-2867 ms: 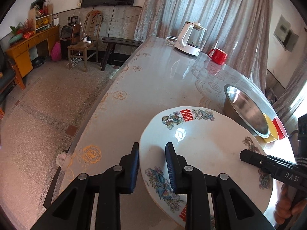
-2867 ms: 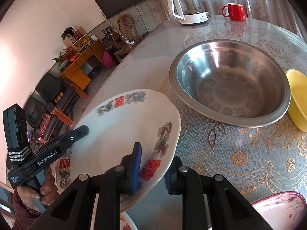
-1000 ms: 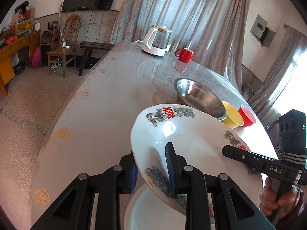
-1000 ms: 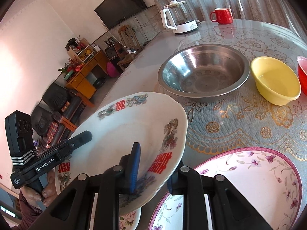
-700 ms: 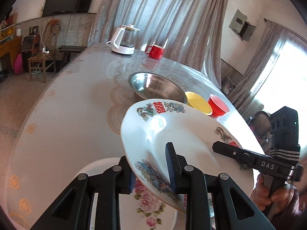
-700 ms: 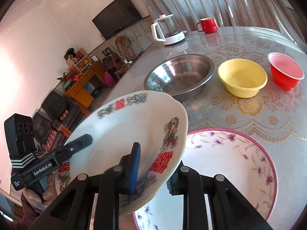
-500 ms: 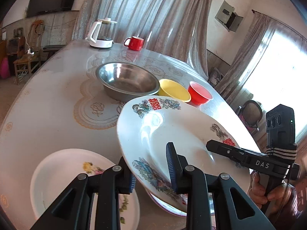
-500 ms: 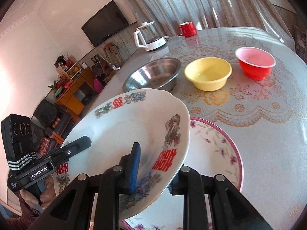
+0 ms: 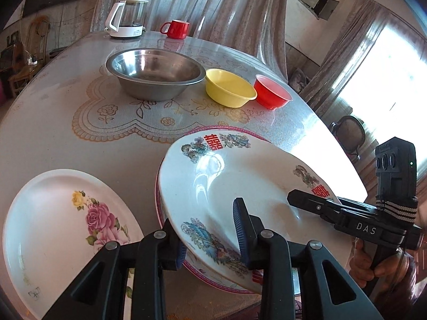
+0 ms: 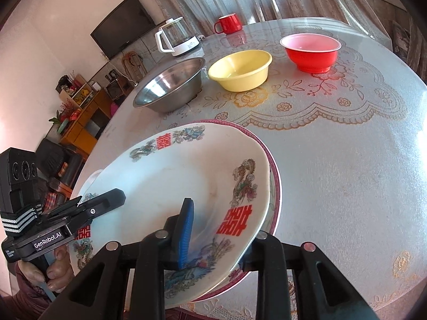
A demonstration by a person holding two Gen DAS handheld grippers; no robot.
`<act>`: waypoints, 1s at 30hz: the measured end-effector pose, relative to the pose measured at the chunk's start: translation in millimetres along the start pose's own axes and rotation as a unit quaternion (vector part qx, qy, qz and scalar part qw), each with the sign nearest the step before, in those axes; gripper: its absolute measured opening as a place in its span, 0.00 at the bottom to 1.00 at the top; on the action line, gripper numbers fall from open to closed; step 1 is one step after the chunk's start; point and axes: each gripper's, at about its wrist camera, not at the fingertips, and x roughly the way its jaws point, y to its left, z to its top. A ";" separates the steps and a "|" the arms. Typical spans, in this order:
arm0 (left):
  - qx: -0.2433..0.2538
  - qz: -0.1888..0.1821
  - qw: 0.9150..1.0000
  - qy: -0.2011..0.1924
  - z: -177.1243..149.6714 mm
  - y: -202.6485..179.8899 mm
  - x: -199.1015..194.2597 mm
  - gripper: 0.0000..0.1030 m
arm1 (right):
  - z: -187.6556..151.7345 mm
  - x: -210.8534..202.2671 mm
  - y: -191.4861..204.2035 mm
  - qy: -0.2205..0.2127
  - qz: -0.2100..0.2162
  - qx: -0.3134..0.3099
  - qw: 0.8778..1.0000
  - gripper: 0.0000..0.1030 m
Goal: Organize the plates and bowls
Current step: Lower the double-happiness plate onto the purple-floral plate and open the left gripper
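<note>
Stacking step: both claws lower the dragon plate (image 9: pixel 240 184) onto the pink-rimmed plate (image 10: pixel 276 186) in the lower middle of the frame. The left claw (image 9: pixel 210 237) and right claw (image 10: pixel 221 236) straddle its near rim; jaws have just been opening, grip loosening. Next: let go, pull back. Plate is white, glossy, red characters, tilted.

Bare lace-patterned tabletop (image 10: pixel 347 160) lies open right of the stacked plates; round steel basin (image 9: pixel 153 73), yellow plastic bowl (image 9: pixel 229 88), red plastic bowl (image 9: pixel 272 96) block the far side.
</note>
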 end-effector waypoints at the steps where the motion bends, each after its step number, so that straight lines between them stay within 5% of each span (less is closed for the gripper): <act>1: -0.001 0.001 1.000 0.004 -0.4 0.4 1.5 0.31 | -1.9 -0.2 -0.2 0.002 -0.001 0.000 1.000 0.27; 14: -0.006 0.014 1.000 0.009 -7.4 7.3 -0.4 0.31 | -12.7 -5.6 -2.2 0.019 -0.038 -0.038 0.998 0.31; 30: 0.000 0.019 1.000 0.005 -10.8 6.2 -9.3 0.32 | -19.4 -24.2 -0.7 0.007 -0.034 -0.051 0.998 0.31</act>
